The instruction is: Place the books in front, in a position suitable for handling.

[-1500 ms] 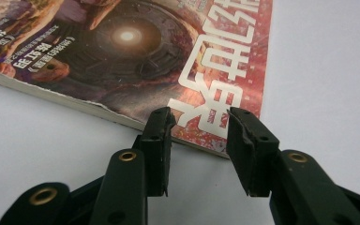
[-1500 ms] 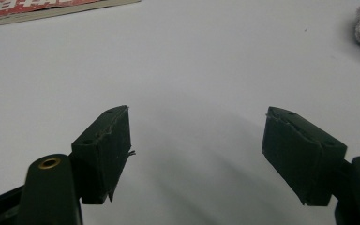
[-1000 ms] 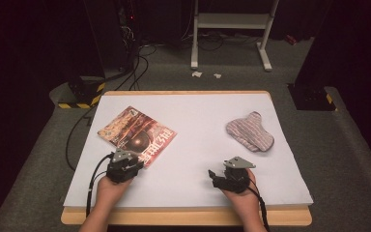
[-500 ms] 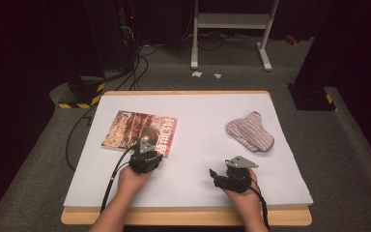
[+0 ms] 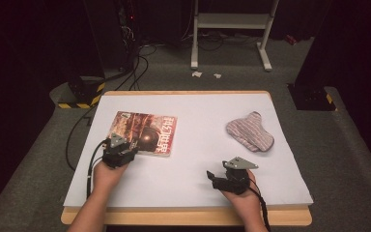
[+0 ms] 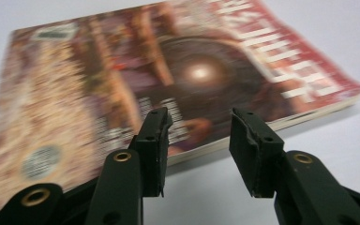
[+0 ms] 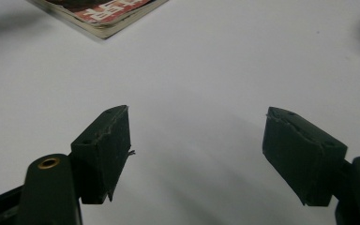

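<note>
Left gripper [image 5: 125, 151] retreated, opening, magazine [image 5: 145, 133] blurred

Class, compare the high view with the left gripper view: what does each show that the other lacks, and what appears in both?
High view alone: the striped cloth, the right gripper with jaws apart, both hands and the floor cables. Left gripper view alone: a close look at the left gripper, its jaws just opening, nothing between them, at the magazine's near edge. Both: the magazine on the white table sheet.
</note>
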